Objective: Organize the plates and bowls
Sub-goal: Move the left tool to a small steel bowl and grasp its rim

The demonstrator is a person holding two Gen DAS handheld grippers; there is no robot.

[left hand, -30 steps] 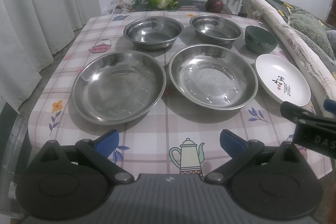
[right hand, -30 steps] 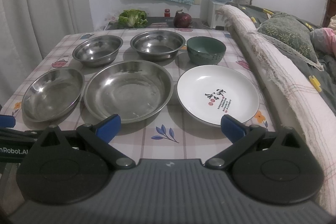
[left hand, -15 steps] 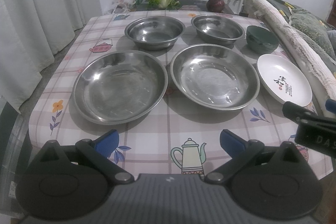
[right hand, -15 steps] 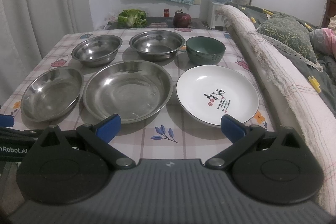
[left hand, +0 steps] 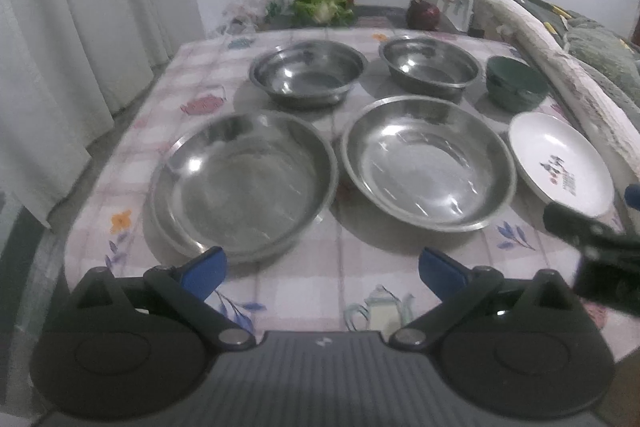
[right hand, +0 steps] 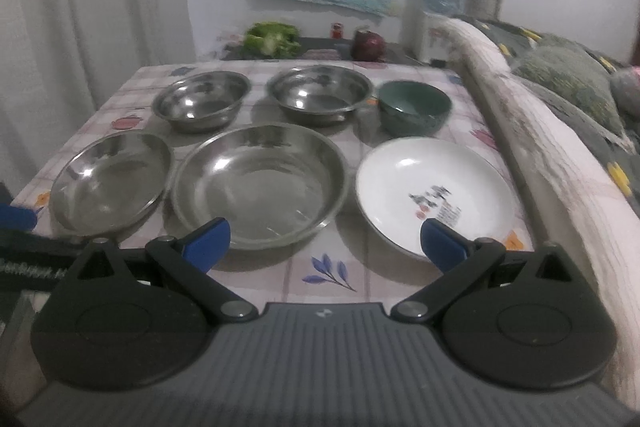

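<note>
Two large steel plates sit in the front row, the left one (left hand: 244, 183) (right hand: 112, 183) and the middle one (left hand: 428, 163) (right hand: 260, 187). A white plate with printed characters (left hand: 560, 163) (right hand: 436, 191) lies at the front right. Behind them stand two steel bowls (left hand: 308, 73) (left hand: 430, 67) (right hand: 202, 99) (right hand: 320, 91) and a green bowl (left hand: 516, 81) (right hand: 414, 105). My left gripper (left hand: 322, 269) is open and empty at the near table edge. My right gripper (right hand: 326, 241) is open and empty, its right fingertip over the white plate's near rim.
The table (left hand: 304, 299) has a checked cloth with teapot prints. A bed with a rolled blanket (right hand: 540, 163) runs along the right side. Curtains (left hand: 72, 39) hang at the left. Lettuce (left hand: 320, 5) and a dark red vegetable (left hand: 423, 14) lie on a counter behind.
Both grippers have moved forward toward the dishes, which now appear closer. The jaws stay open and no dish has moved.
</note>
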